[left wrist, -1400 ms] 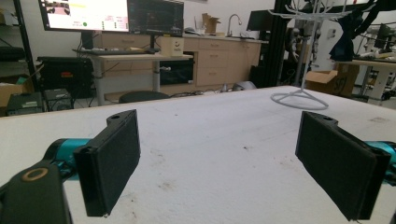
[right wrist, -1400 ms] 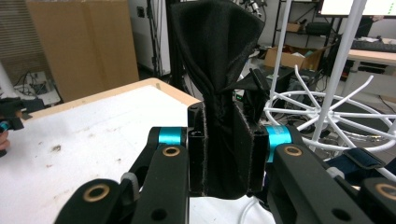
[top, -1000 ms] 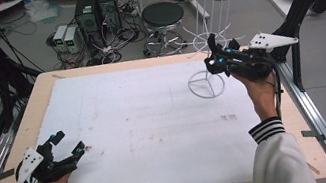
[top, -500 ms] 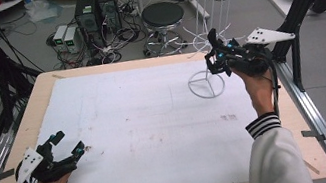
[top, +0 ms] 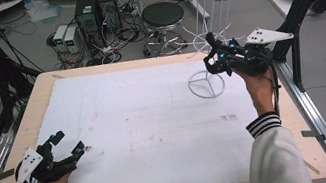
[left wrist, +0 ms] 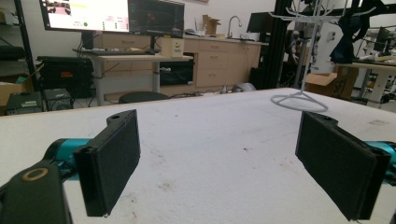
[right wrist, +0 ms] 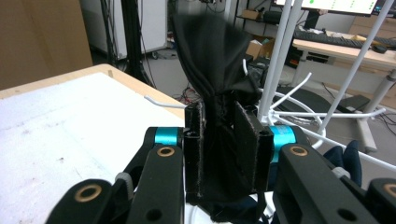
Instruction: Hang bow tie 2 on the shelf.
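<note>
Pinching a bunched, soft black cloth (right wrist: 219, 116) between its flat, felt-faced pads, the right gripper (right wrist: 223, 144) is clamped on the fabric, its jaws having just eased slightly apart, and holds it up beside the thin white wire rack (top: 211, 17) with its round ring base and curved hooks at the table's far right. Farther off, the left gripper (top: 63, 144) rests with its rectangular black jaws spread wide and empty on the matte, speckled white foam sheet (top: 146, 125) covering the pale wooden table (top: 44, 92).

My right gripper (right wrist: 219, 154) has just been easing its jaws apart a touch, the bunched black cloth (right wrist: 212, 93) between them beside the white wire rack (top: 210, 12); I see no other change
</note>
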The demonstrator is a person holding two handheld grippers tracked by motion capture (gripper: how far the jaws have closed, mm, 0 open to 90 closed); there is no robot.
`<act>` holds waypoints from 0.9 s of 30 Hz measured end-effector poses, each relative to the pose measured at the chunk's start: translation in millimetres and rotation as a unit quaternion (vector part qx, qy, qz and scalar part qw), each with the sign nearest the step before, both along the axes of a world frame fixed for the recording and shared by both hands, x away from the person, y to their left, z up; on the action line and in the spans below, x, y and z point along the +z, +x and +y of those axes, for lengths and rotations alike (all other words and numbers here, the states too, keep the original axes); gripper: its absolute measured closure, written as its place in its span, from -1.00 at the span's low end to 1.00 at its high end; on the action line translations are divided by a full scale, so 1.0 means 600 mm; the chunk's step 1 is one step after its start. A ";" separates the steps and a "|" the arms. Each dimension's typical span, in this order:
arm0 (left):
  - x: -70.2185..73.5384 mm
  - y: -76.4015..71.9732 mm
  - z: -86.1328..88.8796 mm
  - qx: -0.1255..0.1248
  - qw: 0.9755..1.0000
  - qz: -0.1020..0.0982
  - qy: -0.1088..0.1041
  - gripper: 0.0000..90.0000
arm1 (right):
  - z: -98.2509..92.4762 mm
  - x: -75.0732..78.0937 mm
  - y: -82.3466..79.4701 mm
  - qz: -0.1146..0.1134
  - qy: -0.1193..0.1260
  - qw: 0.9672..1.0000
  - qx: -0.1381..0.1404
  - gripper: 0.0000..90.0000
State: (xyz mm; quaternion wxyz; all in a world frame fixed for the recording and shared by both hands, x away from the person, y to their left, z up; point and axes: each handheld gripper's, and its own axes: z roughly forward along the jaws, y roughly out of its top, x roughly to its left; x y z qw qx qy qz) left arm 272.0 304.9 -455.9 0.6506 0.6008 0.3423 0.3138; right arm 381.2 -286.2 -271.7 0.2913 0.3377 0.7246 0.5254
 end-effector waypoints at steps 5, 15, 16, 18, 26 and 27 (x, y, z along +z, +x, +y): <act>0.000 0.000 0.000 0.000 1.000 -0.001 0.001 -0.68 | 0.000 0.000 -0.003 -0.002 -0.003 1.000 -0.002 0.60; 0.000 0.000 0.000 0.000 1.000 -0.001 0.002 -0.68 | -0.003 0.003 -0.016 -0.020 0.007 1.000 -0.017 0.04; 0.000 0.000 0.000 0.000 1.000 -0.001 0.001 -0.68 | -0.001 0.004 -0.018 -0.024 0.013 0.999 -0.028 -0.24; 0.000 0.000 0.000 0.000 1.000 0.000 0.002 -0.68 | 0.007 0.007 -0.029 -0.032 0.017 0.997 -0.065 -0.99; 0.000 0.000 0.000 0.001 1.000 0.001 0.002 -0.68 | 0.015 0.003 -0.078 -0.080 0.025 0.996 -0.035 -0.99; 0.000 0.000 0.000 0.001 1.000 0.000 0.003 -0.68 | 0.015 -0.004 -0.088 -0.078 0.035 0.996 -0.027 -0.99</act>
